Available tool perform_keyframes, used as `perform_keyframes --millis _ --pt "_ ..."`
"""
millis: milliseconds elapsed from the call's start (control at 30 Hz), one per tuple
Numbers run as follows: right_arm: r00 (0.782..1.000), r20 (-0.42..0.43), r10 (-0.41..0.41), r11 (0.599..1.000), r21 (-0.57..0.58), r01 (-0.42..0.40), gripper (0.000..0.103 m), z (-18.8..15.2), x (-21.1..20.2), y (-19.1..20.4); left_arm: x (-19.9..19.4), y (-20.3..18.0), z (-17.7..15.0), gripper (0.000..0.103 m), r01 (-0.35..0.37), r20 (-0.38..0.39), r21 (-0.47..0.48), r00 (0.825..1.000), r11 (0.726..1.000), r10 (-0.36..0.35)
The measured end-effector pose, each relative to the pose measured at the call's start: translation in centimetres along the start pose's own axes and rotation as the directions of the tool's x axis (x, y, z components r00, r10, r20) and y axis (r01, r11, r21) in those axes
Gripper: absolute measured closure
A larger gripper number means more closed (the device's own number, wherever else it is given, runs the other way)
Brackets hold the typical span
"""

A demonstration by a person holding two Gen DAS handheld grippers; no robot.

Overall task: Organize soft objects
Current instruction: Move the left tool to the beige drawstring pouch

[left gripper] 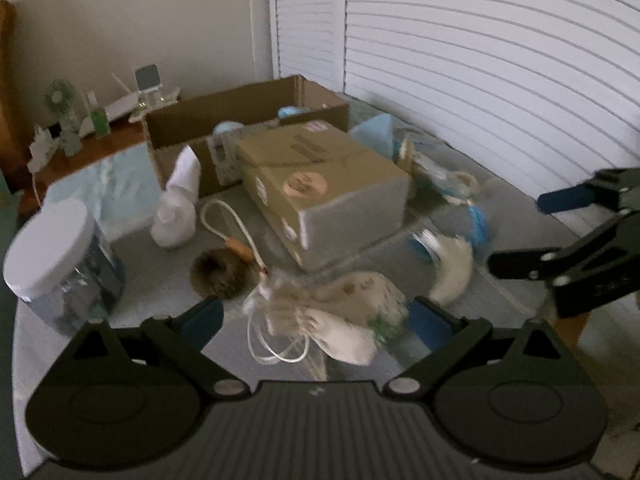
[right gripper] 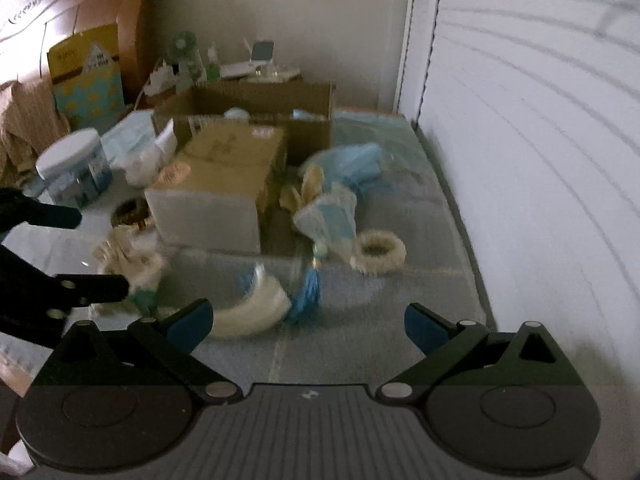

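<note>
Cream drawstring pouch [left gripper: 336, 320], white crescent plush [right gripper: 250, 312], fuzzy ring [right gripper: 379, 255], blue tassel [right gripper: 308, 292] — loose on tbl.

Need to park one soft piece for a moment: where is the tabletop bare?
Bare tabletop lies ahead of the right gripper, between the cream crescent plush and the shutter-side edge. Crowded: around the closed cardboard box, and before the left gripper at the cream drawstring pouch.

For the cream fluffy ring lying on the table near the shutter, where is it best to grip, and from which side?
Grip the near rim of the cream fluffy ring from above. It lies flat with its hole facing up, so one finger can probably go inside the hole and one outside. The right claw is open and has bare table in front of it.
</note>
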State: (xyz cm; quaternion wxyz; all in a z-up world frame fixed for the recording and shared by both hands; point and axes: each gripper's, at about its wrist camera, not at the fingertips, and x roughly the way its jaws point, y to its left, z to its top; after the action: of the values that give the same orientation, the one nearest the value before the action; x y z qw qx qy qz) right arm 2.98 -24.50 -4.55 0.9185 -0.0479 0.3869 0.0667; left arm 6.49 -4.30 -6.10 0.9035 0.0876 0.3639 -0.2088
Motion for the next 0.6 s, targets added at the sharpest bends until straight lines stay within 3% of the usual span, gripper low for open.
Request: perform_keyframes --millis 233,433,600 --pt "0.996 -0.091 -0.023 1.0 0.004 0.023 0.0 -2.3 2.5 -0.9 1.3 -0.4 -1.0 0.003 0.016 -0.049 -0.033 0.999 0.999 -0.018" --pt "0.997 -0.07 -0.018 1.0 0.006 0.018 0.0 -2.6 2.5 -1.2 2.8 -0.7 -1.4 0.001 -0.025 -0.092 -0.054 0.996 0.998 0.02" --pt "0.999 -0.044 -0.019 1.0 0.01 0.019 0.0 -2.9 2.5 -1.3 2.6 -0.8 -1.8 0.001 -0.039 -0.075 -0.073 0.997 0.997 0.034"
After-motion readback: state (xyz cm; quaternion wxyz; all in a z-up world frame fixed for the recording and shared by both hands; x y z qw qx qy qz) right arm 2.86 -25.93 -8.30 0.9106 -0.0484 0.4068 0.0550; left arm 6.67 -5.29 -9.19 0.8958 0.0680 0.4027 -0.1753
